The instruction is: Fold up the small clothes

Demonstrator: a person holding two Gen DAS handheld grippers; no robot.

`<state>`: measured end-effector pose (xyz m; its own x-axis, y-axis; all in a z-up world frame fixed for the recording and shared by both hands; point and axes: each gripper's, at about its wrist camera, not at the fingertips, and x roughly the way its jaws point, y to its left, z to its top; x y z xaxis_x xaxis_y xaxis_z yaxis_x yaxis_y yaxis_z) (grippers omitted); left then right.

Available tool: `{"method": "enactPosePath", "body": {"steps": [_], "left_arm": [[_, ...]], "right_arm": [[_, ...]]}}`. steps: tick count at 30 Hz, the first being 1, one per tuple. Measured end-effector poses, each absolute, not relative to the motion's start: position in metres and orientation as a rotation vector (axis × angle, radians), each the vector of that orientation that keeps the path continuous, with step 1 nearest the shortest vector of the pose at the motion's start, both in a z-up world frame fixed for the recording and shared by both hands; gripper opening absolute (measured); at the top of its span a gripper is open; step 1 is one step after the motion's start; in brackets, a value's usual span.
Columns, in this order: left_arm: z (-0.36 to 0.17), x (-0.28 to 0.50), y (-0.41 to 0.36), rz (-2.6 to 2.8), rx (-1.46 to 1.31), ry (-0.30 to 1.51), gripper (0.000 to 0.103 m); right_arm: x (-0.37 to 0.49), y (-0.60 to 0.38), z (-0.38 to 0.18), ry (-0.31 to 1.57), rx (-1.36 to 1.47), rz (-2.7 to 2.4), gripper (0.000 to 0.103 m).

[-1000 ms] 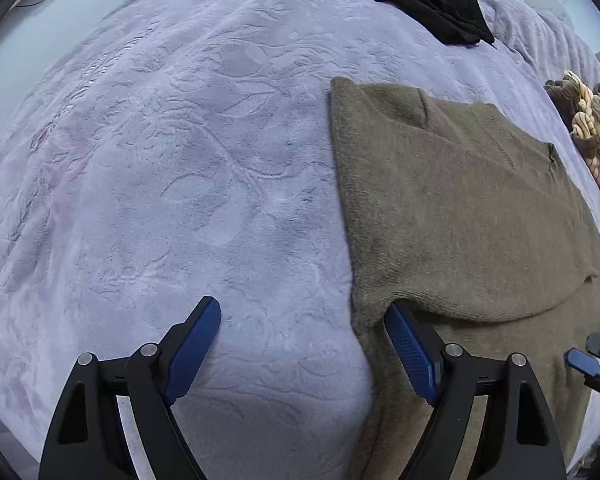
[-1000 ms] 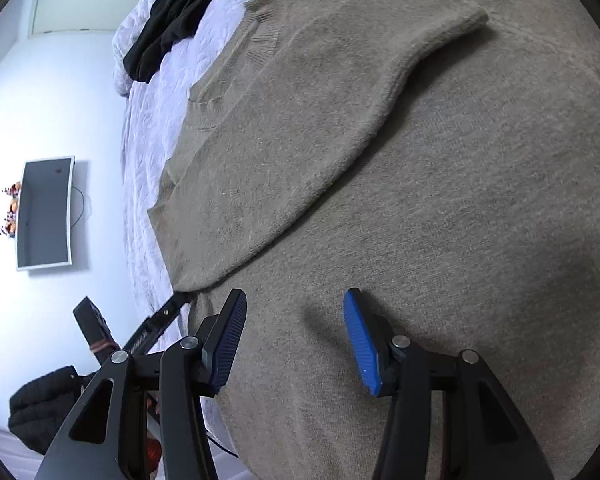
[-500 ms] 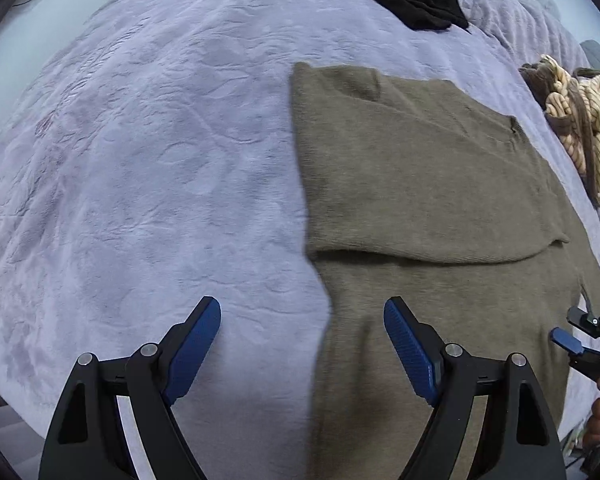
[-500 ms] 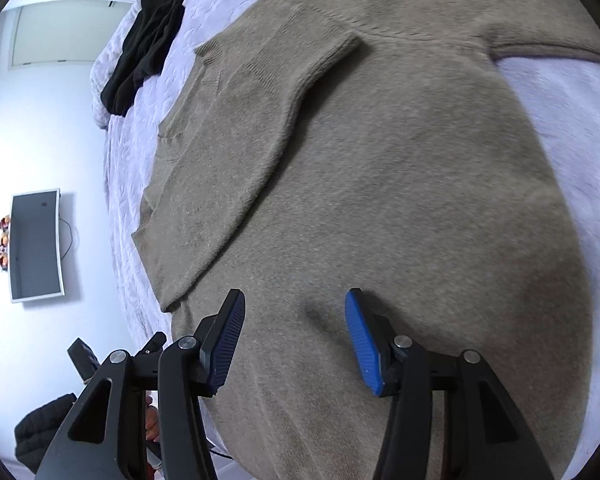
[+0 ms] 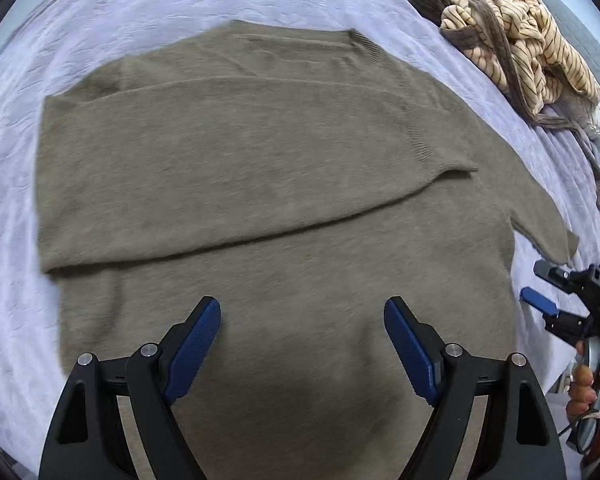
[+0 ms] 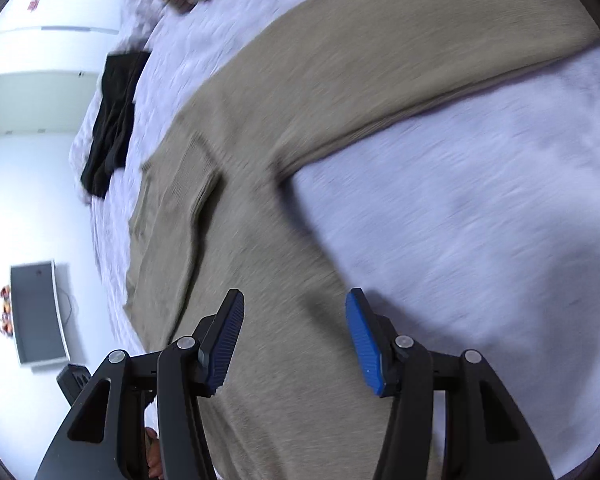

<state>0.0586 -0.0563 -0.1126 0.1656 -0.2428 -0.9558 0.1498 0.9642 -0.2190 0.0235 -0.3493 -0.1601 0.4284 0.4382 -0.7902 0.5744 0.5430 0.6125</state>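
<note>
Sweater (image 5: 284,184), fuzzy olive knit, on embossed bedspread (image 5: 100,28).

- left gripper (image 5: 302,320) jaws wide apart, empty, over olive sweater (image 5: 260,160)
- one sleeve folded across its body
- lavender bedspread (image 5: 12,320) underneath
- right gripper (image 5: 540,286) at right edge

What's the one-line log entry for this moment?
olive sweater: one sleeve folded across | left gripper: open, empty | right gripper: open, empty

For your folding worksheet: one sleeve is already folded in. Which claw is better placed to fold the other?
Probably right: the right claw hangs open beside the spread sleeve of the sweater.
</note>
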Motion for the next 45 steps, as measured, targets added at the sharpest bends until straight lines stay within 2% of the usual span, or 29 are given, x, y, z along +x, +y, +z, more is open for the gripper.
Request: {"method": "enactPosePath", "body": {"steps": [8,14,22,27,29,30,31,37,42,45], "left_arm": [[-0.116,0.129,-0.146,-0.308,-0.088,1.274,0.084],[-0.141,0.156,-0.204,-0.312,0.019,1.282,0.084],[-0.152,0.152,-0.229,-0.292,0.102,1.243,0.084],[-0.154,0.153,-0.23,-0.293,0.093,1.242,0.084],[-0.15,0.152,-0.225,-0.307,0.07,1.246,0.084],[-0.148,0.151,-0.223,-0.311,0.057,1.25,0.084],[-0.145,0.152,-0.221,-0.324,0.036,1.251,0.084],[-0.115,0.145,-0.19,-0.348,-0.025,1.183,0.084],[-0.098,0.147,-0.142,-0.317,-0.069,1.153,0.084],[-0.094,0.149,-0.106,-0.27,-0.098,1.142,0.084]], "right_arm": [[0.0,-0.415,-0.163,1.133,1.082,-0.182,0.057],[-0.018,-0.471,-0.164,1.026,1.122,-0.25,0.06],[-0.05,-0.55,-0.182,0.83,1.282,-0.386,0.062],[-0.047,-0.565,-0.196,0.708,1.427,-0.352,0.062],[-0.041,-0.567,-0.197,0.636,1.509,-0.3,0.041],[-0.038,-0.567,-0.197,0.601,1.55,-0.261,0.013],[-0.034,-0.567,-0.195,0.57,1.578,-0.226,0.008],[0.027,-0.538,-0.143,0.505,1.49,0.036,0.008],[0.116,-0.448,-0.082,0.649,1.148,0.282,0.008],[0.16,-0.366,-0.069,0.781,0.922,0.426,0.008]]}}
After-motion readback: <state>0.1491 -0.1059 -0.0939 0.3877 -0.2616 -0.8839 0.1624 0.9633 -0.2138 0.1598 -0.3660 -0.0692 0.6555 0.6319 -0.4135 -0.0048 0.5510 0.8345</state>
